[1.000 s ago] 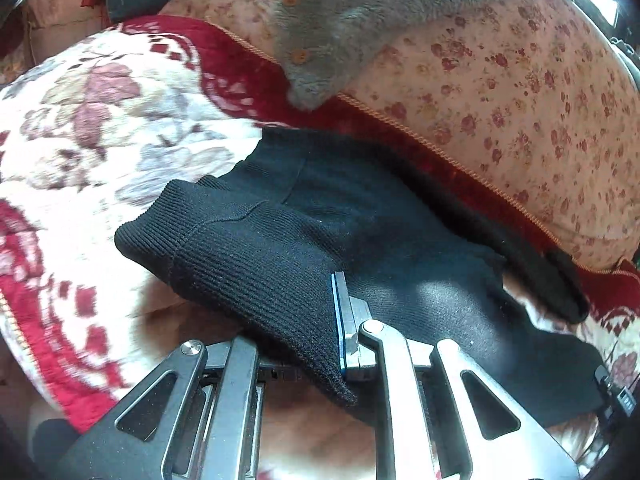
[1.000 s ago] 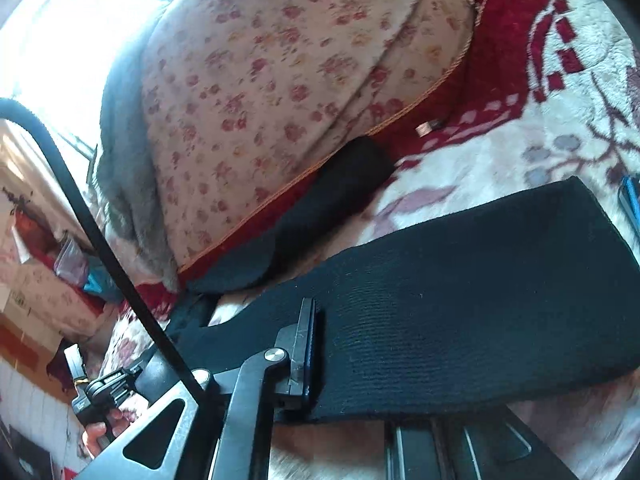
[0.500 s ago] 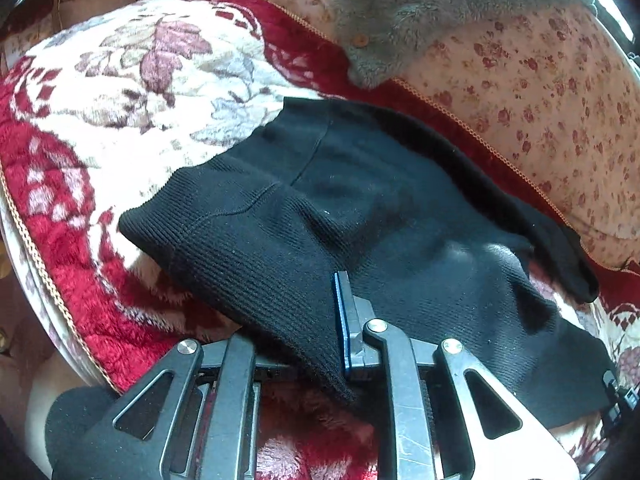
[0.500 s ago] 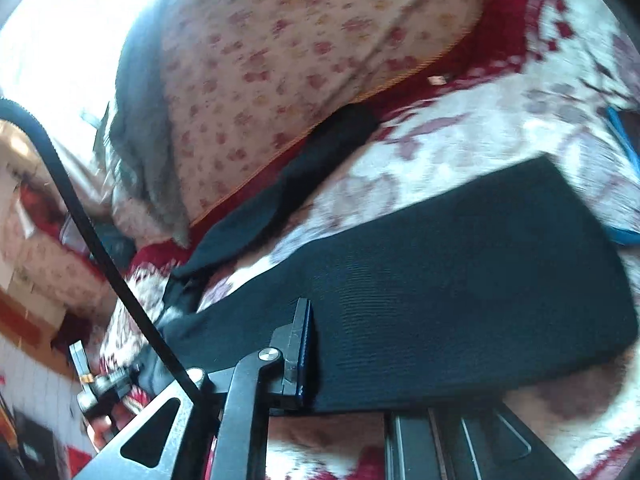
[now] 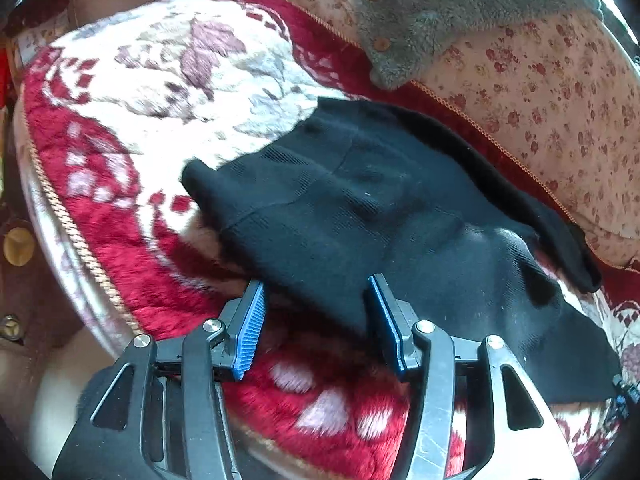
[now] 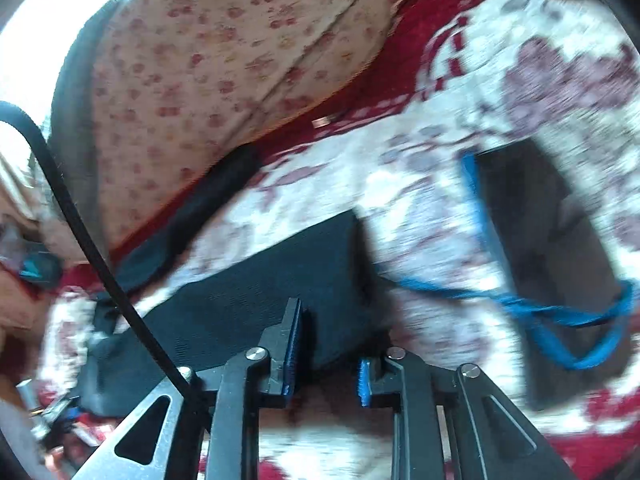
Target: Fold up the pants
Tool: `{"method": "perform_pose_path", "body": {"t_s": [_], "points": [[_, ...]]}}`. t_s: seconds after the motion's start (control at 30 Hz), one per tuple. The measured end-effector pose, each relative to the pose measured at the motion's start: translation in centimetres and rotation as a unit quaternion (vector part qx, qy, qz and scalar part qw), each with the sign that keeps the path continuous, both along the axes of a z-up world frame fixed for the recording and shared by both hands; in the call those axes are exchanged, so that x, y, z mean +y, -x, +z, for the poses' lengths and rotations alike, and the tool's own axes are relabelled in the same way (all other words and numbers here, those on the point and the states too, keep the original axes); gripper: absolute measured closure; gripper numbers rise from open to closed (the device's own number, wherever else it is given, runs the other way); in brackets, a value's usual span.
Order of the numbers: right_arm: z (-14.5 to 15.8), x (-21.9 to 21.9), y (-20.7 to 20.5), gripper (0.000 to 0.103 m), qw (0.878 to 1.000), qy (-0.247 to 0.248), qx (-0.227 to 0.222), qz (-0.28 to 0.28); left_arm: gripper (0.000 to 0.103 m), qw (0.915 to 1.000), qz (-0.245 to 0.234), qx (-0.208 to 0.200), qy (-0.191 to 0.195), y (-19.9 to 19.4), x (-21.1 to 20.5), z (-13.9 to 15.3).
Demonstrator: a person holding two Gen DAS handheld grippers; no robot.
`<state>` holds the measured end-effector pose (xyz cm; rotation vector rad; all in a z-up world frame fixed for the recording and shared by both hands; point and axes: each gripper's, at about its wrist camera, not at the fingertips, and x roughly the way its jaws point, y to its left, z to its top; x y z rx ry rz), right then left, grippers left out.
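Note:
Black knit pants (image 5: pixel 372 216) lie spread on a red and cream floral blanket (image 5: pixel 120 168). The ribbed waistband end faces my left gripper (image 5: pixel 316 300), which is open, its blue pads on either side of the waistband's near edge. One leg (image 5: pixel 560 236) runs along the sofa back. In the right wrist view the other leg's cuff end (image 6: pixel 280 280) lies flat just ahead of my right gripper (image 6: pixel 328 336), which is open. The right wrist view is blurred.
A grey fleece garment (image 5: pixel 440 8) hangs over the floral sofa back (image 5: pixel 560 80). A dark item with a blue cord (image 6: pixel 552 308) lies on the blanket to the right of the cuff. The blanket's edge (image 5: pixel 60 216) drops off at the left.
Both grippers have opened and let go of the pants, which now lie on the blanket. Both have drawn back slightly, and the right view has swung right.

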<state>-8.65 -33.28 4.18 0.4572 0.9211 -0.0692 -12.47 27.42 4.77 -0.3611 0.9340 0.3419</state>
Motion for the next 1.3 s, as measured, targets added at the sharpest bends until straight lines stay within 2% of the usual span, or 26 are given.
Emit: {"method": "perform_pose_path", "body": {"t_s": [0.13, 0.2, 0.37, 0.5, 0.6, 0.77, 1.03, 1.1, 1.3], "points": [[1.7, -1.1, 1.0, 0.077, 0.999, 0.028, -0.005, -0.019, 0.052, 0.9988, -0.004, -0.027, -0.041, 1.7, -0.5, 2.6], [2.7, -1.1, 1.4, 0.077, 0.999, 0.03, -0.017, -0.016, 0.052, 0.9982, -0.006, -0.039, -0.045, 2.1, -0.6, 3.7], [4.6, 1.2, 0.4, 0.074, 0.999, 0.014, -0.038, 0.015, 0.05, 0.9982, -0.031, -0.05, -0.005, 1.1, -1.4, 5.2], [5.7, 5.1, -1.6, 0.073, 0.996, 0.041, -0.051, 0.058, 0.049, 0.9974, -0.053, -0.048, 0.01, -0.6, -3.2, 4.9], [6.0, 7.2, -3.2, 0.071, 0.994, 0.018, -0.056, 0.091, 0.049, 0.9966, -0.067, -0.042, 0.025, -2.1, -4.6, 4.4], [5.3, 11.2, -5.4, 0.07, 0.987, 0.029, -0.038, 0.151, 0.049, 0.9961, -0.075, -0.033, 0.033, -3.7, -6.4, 3.4], [3.2, 14.6, -5.6, 0.068, 0.978, 0.011, -0.031, 0.206, 0.049, 0.9947, -0.1, -0.022, 0.008, -5.0, -9.3, 2.3], [3.0, 15.1, -5.6, 0.064, 0.977, 0.019, -0.027, 0.21, 0.049, 0.9938, -0.108, -0.022, 0.007, -5.3, -10.1, 2.2], [3.1, 15.5, -6.0, 0.064, 0.976, 0.018, -0.03, 0.214, 0.049, 0.9905, -0.136, -0.02, -0.007, -6.5, -11.9, 2.1]]}}
